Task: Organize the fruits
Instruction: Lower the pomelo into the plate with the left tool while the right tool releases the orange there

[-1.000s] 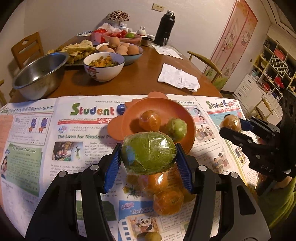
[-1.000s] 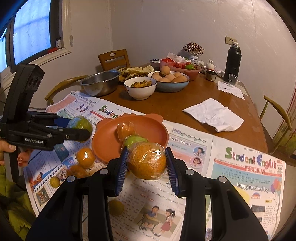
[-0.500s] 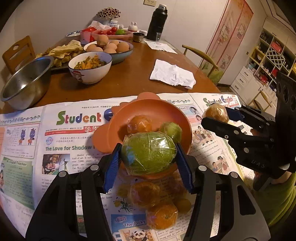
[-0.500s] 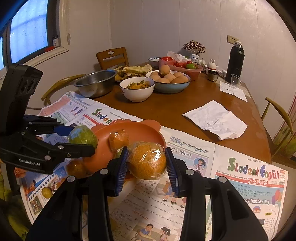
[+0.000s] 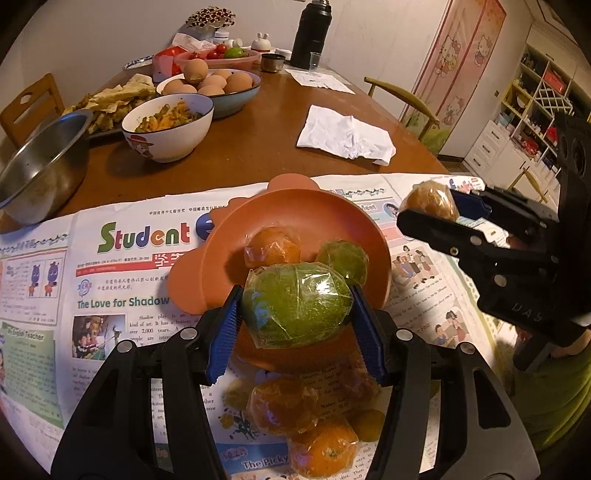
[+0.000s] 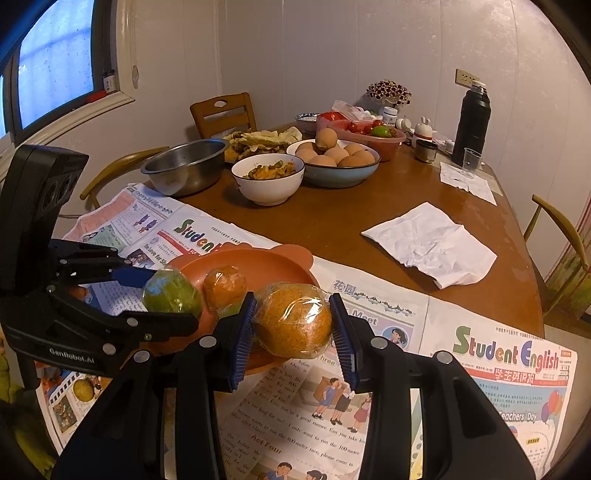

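My left gripper is shut on a plastic-wrapped green citrus and holds it over the near rim of the orange plate. The plate holds a wrapped orange fruit and a wrapped green fruit. My right gripper is shut on a wrapped orange, held just right of the plate; it shows at the right of the left wrist view. Several wrapped oranges lie on the newspaper below the left gripper.
Newspaper sheets cover the near table. Behind stand a steel bowl, a white bowl of food, a blue bowl of eggs, a crumpled napkin and a black thermos. Chairs ring the table.
Both grippers have moved forward toward the plate with their fruits held. The green citrus now hangs over the plate's near rim; the orange is closer to its right side.
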Available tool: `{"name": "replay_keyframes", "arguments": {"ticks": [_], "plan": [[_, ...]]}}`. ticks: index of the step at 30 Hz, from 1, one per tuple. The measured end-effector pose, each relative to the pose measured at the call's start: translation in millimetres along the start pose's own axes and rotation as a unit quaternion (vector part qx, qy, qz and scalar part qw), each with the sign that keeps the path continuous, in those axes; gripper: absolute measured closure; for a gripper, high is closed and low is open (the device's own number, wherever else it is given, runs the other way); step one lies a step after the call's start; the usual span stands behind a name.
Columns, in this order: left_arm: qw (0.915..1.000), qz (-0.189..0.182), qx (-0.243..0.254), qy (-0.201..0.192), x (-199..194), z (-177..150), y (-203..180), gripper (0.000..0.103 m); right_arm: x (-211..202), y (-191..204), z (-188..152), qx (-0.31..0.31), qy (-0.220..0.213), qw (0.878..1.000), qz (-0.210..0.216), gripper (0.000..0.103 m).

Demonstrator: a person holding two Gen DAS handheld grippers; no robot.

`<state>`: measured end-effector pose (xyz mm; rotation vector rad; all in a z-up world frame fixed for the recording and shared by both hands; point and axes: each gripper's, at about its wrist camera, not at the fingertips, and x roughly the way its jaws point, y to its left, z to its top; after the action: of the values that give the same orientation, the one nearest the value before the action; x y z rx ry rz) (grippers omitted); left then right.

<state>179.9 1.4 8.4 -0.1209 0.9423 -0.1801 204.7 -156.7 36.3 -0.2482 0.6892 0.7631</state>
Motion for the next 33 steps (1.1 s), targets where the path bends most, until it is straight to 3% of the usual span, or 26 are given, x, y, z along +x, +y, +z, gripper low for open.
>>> {"name": "replay_keyframes", "arguments": {"ticks": [24, 33], "plan": [[0.9998, -0.003, 0.001, 0.019, 16, -2, 3, 0.054, 57, -4, 31, 0.013, 0.062, 0.996, 0.061, 0.065], [0.9999, -0.003, 0.0, 0.015, 14, -2, 2, 0.054, 74, 3, 33, 0.014, 0.082, 0.995, 0.059, 0.065]]}}
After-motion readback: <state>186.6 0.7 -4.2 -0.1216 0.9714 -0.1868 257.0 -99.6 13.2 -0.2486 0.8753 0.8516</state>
